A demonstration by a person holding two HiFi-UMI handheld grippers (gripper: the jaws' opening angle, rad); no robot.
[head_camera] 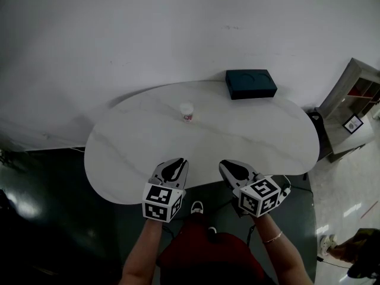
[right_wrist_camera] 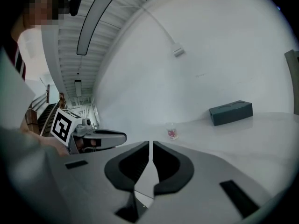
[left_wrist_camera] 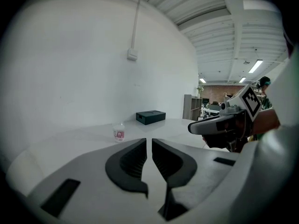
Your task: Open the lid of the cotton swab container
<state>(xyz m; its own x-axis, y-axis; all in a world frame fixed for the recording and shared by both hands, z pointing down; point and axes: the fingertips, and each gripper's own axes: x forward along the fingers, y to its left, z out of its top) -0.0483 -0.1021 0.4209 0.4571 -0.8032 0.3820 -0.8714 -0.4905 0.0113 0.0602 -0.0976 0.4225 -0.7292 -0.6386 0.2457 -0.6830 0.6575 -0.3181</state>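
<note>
The cotton swab container (head_camera: 186,111) is a small clear tub with a white lid and a red label, standing upright near the middle of the white oval table (head_camera: 119,153). It shows far ahead in the left gripper view (left_wrist_camera: 119,132) and in the right gripper view (right_wrist_camera: 172,132). My left gripper (head_camera: 175,162) (left_wrist_camera: 149,141) hovers over the table's near edge, jaws shut with only a thin slit and nothing between them. My right gripper (head_camera: 229,165) (right_wrist_camera: 151,144) is beside it, also shut and empty. Both are well short of the container.
A dark teal box (head_camera: 250,84) lies at the table's far right edge, against the white wall. A grey shelf unit (head_camera: 356,111) stands on the floor to the right. The person's feet and red garment show below the near edge.
</note>
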